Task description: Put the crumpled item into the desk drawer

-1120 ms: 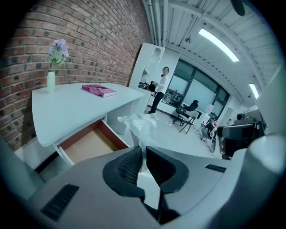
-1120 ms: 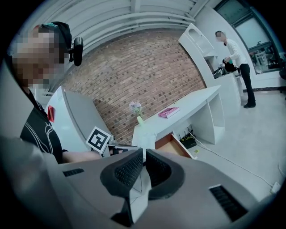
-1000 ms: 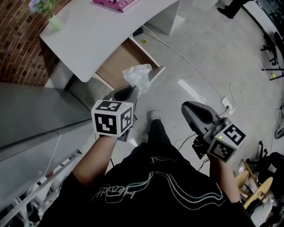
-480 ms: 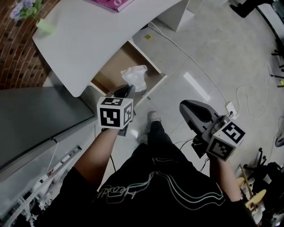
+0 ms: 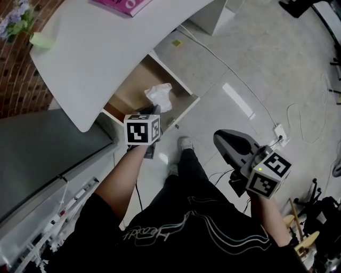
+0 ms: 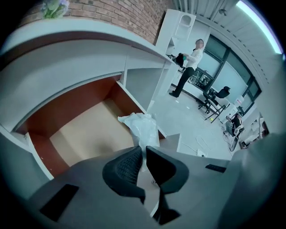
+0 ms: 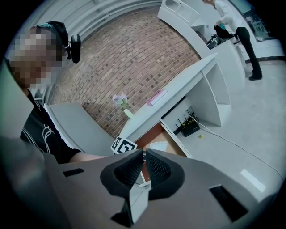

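The crumpled white item (image 5: 159, 95) hangs over the open desk drawer (image 5: 129, 88), just inside its front edge. My left gripper (image 5: 154, 108) is shut on the item's lower end. In the left gripper view the item (image 6: 141, 126) sticks up from between the pinched jaws of the left gripper (image 6: 144, 150), with the drawer's bare tan bottom (image 6: 85, 134) behind it. My right gripper (image 5: 219, 139) hangs over the floor to the right, away from the drawer. Seen in its own view, the right gripper (image 7: 144, 154) is shut with nothing between the pads.
The white desk top (image 5: 101, 42) overhangs the drawer's back and bears a pink book (image 5: 118, 5) and a small plant (image 5: 32, 34). A grey cabinet (image 5: 48, 144) stands to the left. Cables (image 5: 234, 69) and a power strip (image 5: 278, 131) lie on the floor. A person (image 6: 187, 67) stands far off.
My left gripper has carried the crumpled item forward, from in front of the drawer's edge to over the drawer. The right gripper has barely moved.
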{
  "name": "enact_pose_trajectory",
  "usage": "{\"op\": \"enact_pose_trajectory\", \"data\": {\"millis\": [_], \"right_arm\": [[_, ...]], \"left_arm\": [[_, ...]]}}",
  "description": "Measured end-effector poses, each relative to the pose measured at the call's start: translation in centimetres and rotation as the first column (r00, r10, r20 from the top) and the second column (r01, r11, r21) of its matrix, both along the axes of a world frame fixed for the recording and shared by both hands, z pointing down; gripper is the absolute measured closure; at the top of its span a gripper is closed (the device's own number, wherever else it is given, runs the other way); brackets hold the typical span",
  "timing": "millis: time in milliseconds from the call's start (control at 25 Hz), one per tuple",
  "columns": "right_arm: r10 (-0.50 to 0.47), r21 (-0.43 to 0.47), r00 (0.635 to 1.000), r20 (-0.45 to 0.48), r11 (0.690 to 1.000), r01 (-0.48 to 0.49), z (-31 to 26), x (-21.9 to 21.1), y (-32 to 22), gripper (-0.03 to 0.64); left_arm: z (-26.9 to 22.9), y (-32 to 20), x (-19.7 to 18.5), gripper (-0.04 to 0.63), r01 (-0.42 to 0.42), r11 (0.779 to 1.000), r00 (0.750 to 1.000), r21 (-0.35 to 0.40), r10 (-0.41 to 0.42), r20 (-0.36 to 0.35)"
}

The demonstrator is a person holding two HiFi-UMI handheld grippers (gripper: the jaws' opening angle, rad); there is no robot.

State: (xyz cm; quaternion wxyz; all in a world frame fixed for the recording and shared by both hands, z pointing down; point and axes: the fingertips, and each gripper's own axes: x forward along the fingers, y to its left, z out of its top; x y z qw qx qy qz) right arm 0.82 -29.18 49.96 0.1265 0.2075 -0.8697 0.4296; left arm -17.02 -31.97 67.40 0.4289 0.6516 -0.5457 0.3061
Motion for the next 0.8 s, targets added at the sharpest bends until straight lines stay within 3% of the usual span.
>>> {"op": "enact_pose_trajectory", "data": {"millis": [320,520,800], "right_arm": [[-0.005,-0.05,1.0,-0.019,0.999,0.004,3.5,0.0,-0.8,0.566],[-0.007,-0.106,0.999,-0.034,0.994,0.003,6.1,0.2,-0.6,0.566],[-0.003,-0.13,1.0,-0.031,0.992,-0.001,7.7,0.2,-1.2,0.566]], "left_arm": [[6.6,-1.4,-1.6,0.548,0.045,0.995,0.999,-0.091,-0.045,-0.002],[10.4,-1.2,-2.2,0.548,0.064,0.982,0.997,-0.179,-0.072,-0.038],[13.6,-1.7,-2.2,0.548,0.037,0.974,0.999,-0.222,-0.045,-0.031]]}}
